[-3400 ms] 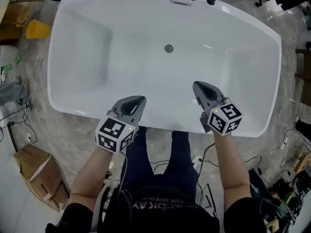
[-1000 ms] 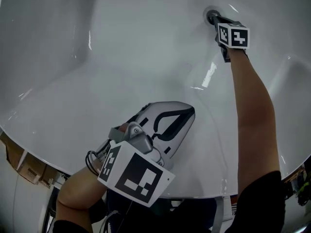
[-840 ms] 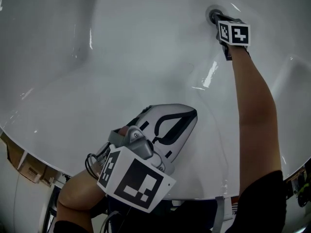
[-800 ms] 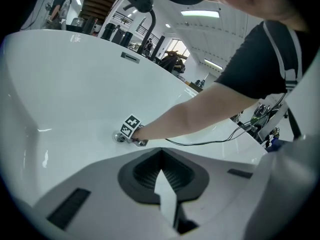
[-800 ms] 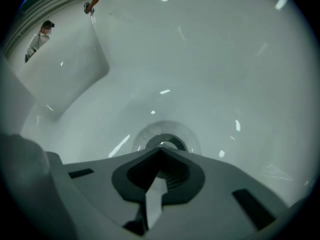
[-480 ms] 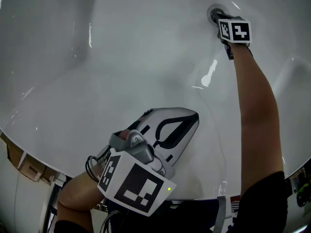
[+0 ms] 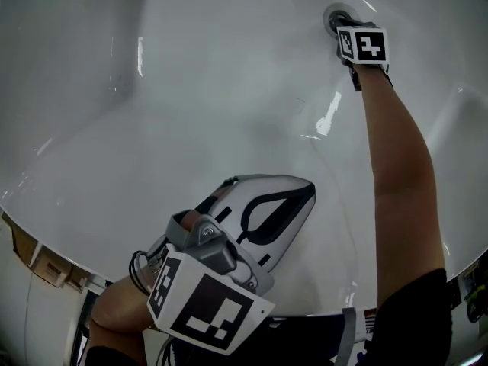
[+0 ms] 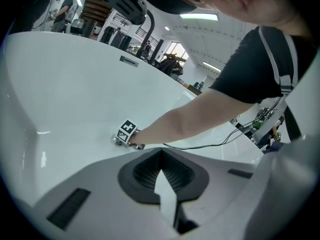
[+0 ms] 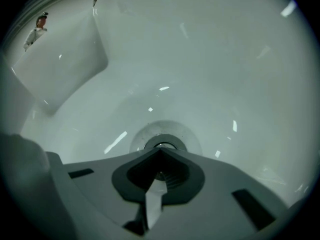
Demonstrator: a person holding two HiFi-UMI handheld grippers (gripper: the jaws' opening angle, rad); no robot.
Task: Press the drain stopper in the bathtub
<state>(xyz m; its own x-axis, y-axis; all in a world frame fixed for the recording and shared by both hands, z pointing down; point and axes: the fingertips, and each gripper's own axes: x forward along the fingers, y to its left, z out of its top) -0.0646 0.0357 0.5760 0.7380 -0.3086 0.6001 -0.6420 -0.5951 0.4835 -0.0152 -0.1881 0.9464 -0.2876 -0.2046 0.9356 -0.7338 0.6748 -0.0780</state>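
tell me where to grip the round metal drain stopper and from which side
Press its flat top centre from above, jaws shut: the round metal drain stopper looks nearly flush with the white bathtub floor, leaving no edge to pinch.

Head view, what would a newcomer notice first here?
The right gripper, at the end of an outstretched arm, has its shut tips at the drain stopper on the floor of the white bathtub. Nearer the camera, the left gripper looms large, shut and empty, above the tub's near side.
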